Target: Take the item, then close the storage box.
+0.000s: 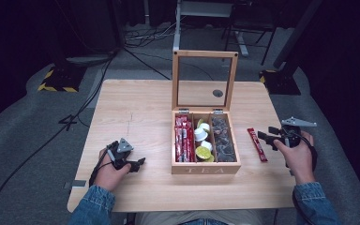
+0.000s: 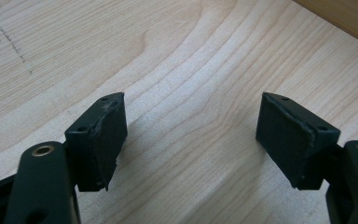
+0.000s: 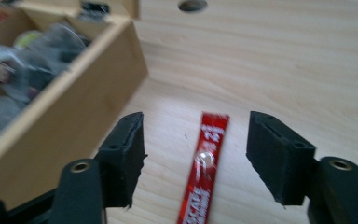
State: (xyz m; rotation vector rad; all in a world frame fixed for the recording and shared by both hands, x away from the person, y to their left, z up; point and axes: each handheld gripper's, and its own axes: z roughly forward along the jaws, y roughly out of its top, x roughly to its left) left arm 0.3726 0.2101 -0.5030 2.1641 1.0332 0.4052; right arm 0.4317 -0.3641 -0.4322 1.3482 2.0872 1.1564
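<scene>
Red sachet (image 3: pixel 204 168) lies on table between right claw (image 3: pixel 193 156) jaws; both claws gape

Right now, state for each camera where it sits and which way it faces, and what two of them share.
High view: fixed above the person's side, looking forward and down on the table and open tea box; both forearms, left gripper and right gripper show.
Left gripper view: rides the left gripper, aimed down at bare tabletop; its two open jaws show.
Right gripper view: rides the right gripper, facing the red sachet beside the box; its open jaws show.
Shared: high and right gripper views both show sachet and box.
</scene>
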